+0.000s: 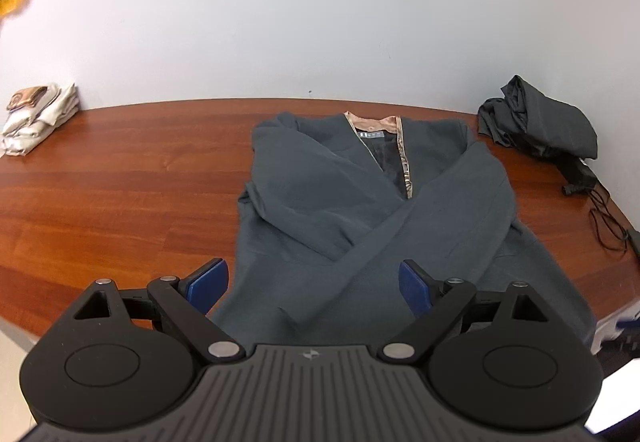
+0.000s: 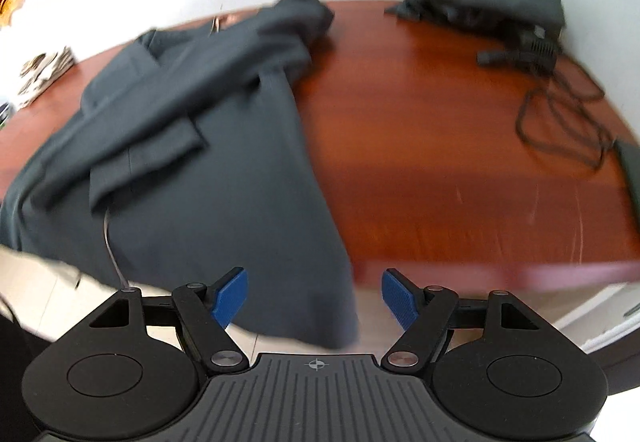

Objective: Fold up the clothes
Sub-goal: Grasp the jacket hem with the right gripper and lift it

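Blue-padded left gripper (image 1: 314, 284) at bottom centre, jaws spread, nothing clamped, low over hem of grey garment (image 1: 360, 210). Right gripper (image 2: 314, 298) likewise released, poised at hem corner hanging past table edge. Garment flat mid-frame on reddish wood table (image 1: 120, 194), sleeves crossed. Beyond: cream folded pile (image 1: 38, 116) upper left, dark bundle (image 1: 540, 118) upper right.
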`<state>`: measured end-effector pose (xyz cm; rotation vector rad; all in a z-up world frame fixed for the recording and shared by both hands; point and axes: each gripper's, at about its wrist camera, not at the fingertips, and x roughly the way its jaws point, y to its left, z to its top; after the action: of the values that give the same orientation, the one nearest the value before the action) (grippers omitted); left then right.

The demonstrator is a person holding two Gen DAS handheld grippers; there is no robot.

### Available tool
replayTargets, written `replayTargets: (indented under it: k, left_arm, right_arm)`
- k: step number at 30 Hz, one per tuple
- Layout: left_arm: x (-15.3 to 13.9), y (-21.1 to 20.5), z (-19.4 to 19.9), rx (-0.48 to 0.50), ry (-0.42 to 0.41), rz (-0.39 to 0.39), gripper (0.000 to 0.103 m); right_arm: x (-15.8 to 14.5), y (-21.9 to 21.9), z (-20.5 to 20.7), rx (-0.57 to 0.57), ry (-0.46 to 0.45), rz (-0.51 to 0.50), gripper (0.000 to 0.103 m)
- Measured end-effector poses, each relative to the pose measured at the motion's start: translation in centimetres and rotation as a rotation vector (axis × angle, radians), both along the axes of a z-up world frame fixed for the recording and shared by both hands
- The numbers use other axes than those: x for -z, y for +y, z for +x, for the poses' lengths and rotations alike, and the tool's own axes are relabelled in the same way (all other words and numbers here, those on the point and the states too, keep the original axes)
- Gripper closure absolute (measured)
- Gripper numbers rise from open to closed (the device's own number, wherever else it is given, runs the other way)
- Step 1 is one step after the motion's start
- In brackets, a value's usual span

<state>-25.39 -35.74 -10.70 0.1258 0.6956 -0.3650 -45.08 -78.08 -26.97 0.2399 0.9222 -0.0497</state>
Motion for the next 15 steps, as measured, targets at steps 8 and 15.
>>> replayTargets:
  k: [8,15]
  left_arm:
    - [-1.0,-4.0,-3.6,-0.011,-0.036,0.055,0.009]
    - [-1.4,-4.8,-6.3,-0.066,-0.038,0.107,0.009]
  right_arm:
    - [4.6,-2.5,0.1,-0.2,0.009,0.083,0.029]
    - [6.8,-3.1,2.9,-0.321,0.066,0.205,0.082]
